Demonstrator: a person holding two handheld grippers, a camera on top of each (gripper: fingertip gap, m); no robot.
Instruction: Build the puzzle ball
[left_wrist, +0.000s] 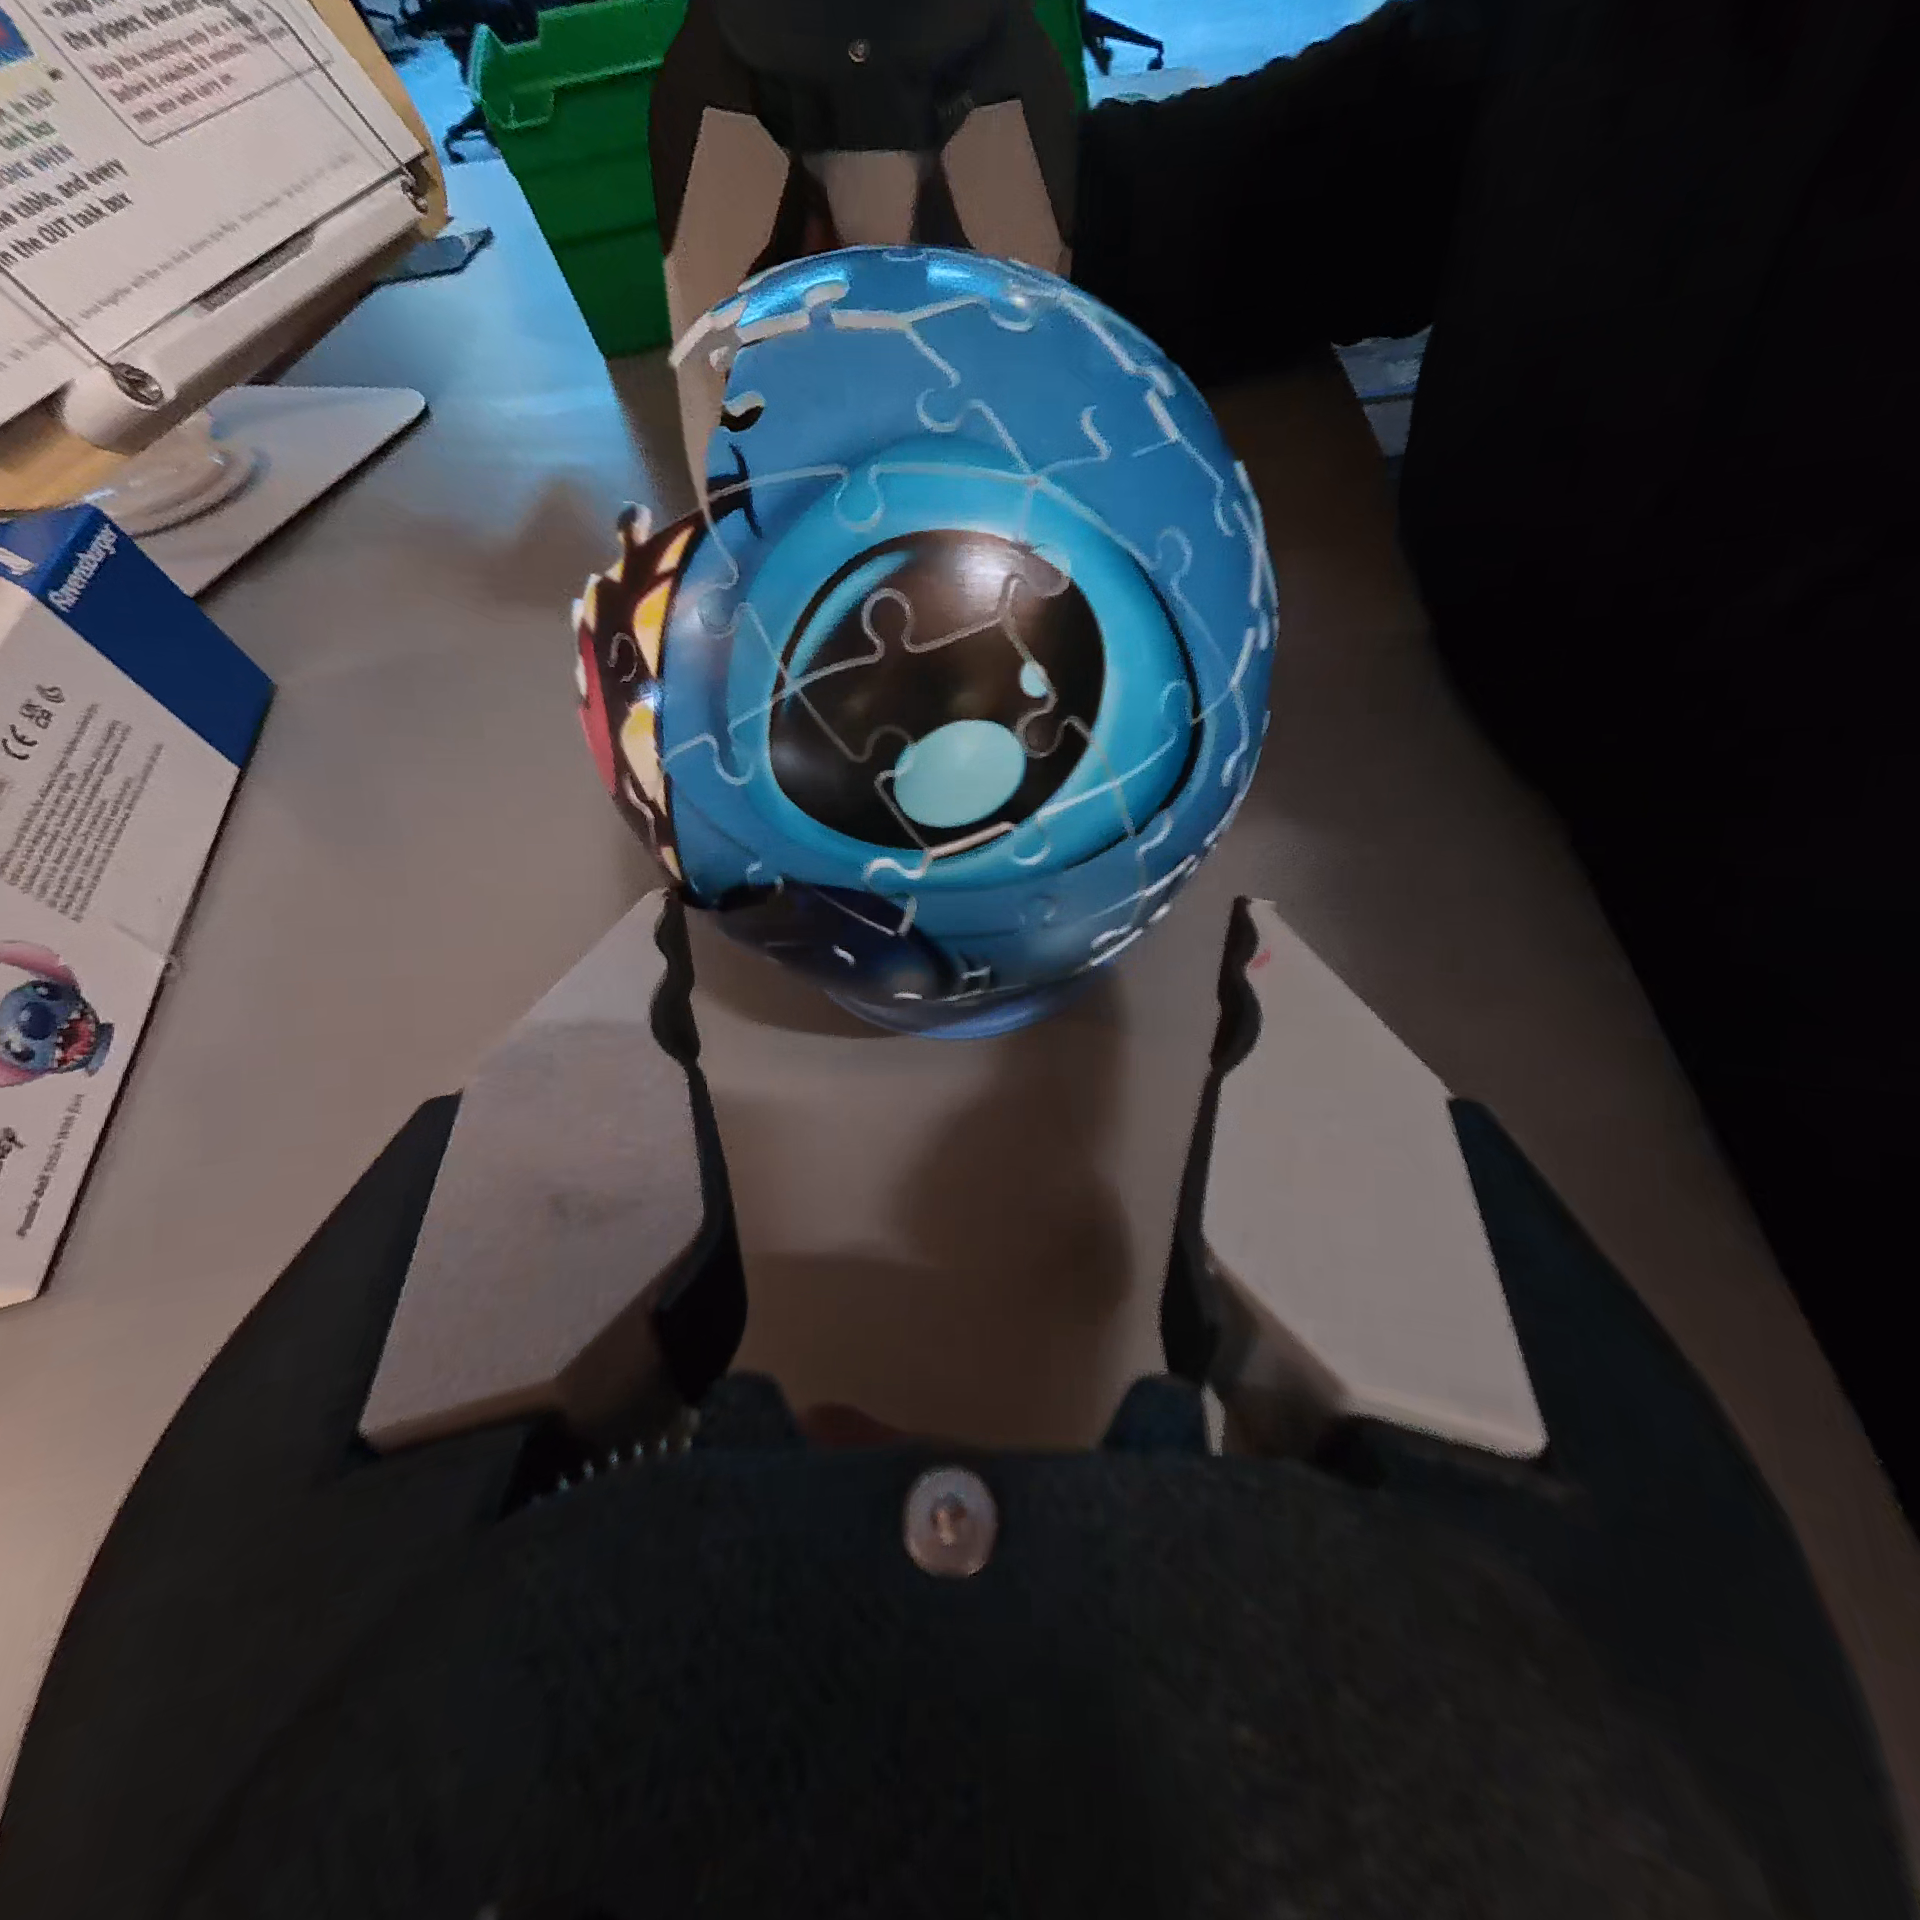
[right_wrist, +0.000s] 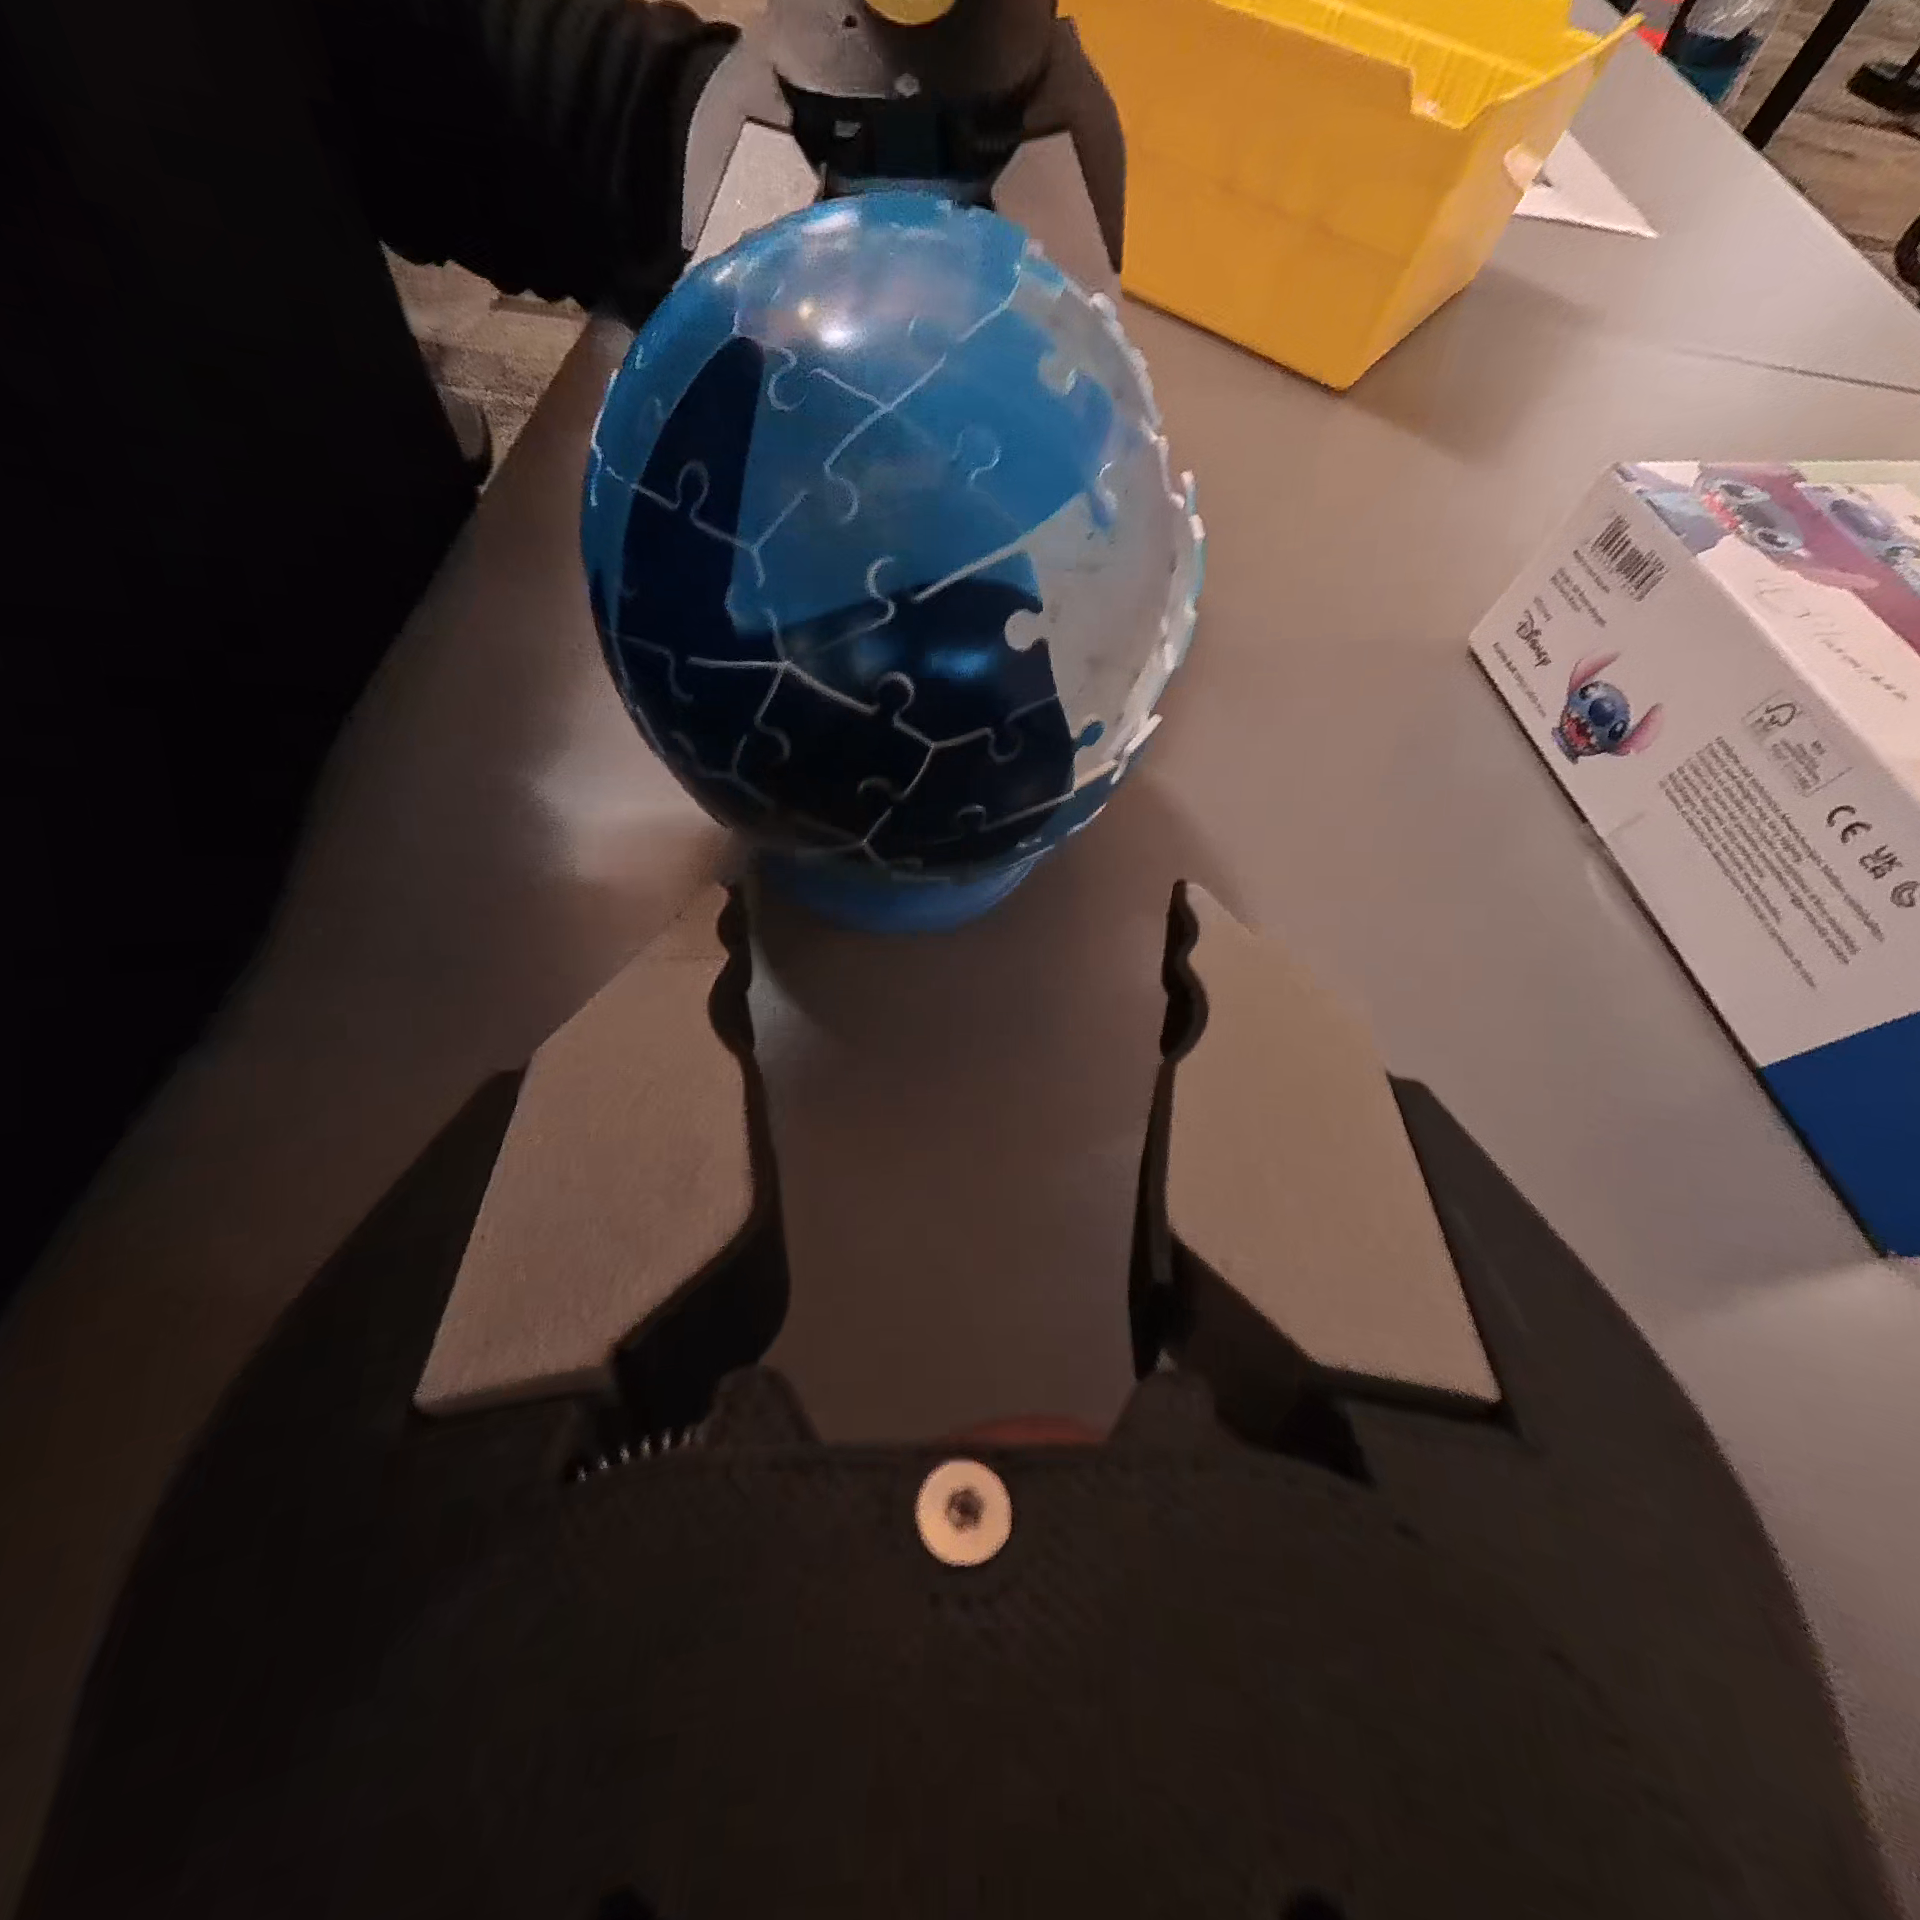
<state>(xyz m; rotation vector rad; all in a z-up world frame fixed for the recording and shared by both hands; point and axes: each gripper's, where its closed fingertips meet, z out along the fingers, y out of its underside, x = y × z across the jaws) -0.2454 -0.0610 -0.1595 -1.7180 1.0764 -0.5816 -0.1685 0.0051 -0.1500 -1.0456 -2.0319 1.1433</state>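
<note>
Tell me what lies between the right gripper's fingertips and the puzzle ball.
Nothing: in the right wrist view only bare grey table lies between the open right gripper and the puzzle ball on its blue stand.

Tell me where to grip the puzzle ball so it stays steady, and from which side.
Grip the puzzle ball across its closed blue shell at the widest part, one claw from each side, as the left claw and right claw already face it, both open. Avoid the unfinished opening with its loose jagged edge; squeezing there would probably pop pieces. It sits on a small blue stand, so press gently.
</note>
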